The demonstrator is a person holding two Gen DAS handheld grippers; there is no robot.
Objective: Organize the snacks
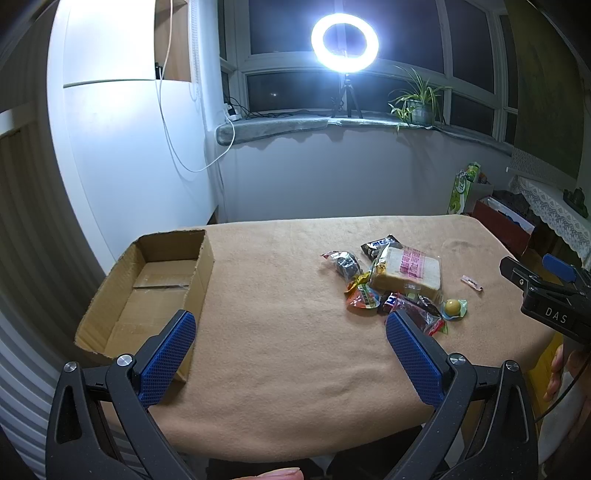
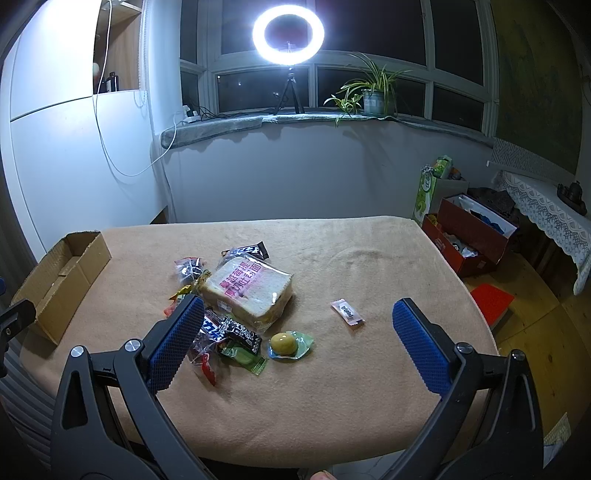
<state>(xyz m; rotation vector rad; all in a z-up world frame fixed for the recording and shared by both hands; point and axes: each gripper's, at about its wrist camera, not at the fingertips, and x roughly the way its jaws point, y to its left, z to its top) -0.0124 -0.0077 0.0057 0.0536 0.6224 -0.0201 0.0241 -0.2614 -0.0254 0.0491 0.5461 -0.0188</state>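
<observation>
A pile of snacks lies mid-table: a wrapped bread loaf [image 2: 251, 290] [image 1: 408, 271], dark candy wrappers [image 2: 229, 332], a round yellow sweet in a green wrapper [image 2: 284, 344] [image 1: 453, 307], and a small pink packet [image 2: 347, 312] [image 1: 471, 283] set apart to the right. An open cardboard box [image 1: 147, 288] [image 2: 59, 277] stands at the table's left edge, with nothing inside. My left gripper [image 1: 291, 325] hovers open over the near table between box and snacks. My right gripper [image 2: 295, 314] is open above the near edge, with the snack pile just ahead; in the left wrist view its body [image 1: 550, 299] shows at the right.
The table [image 2: 332, 387] wears a tan cloth. A ring light [image 2: 288, 33] and a potted plant [image 2: 373, 92] sit on the windowsill behind. Red boxes [image 2: 472, 240] and a green carton [image 2: 432, 188] crowd the floor at the right. A white cabinet [image 1: 129, 129] stands to the left.
</observation>
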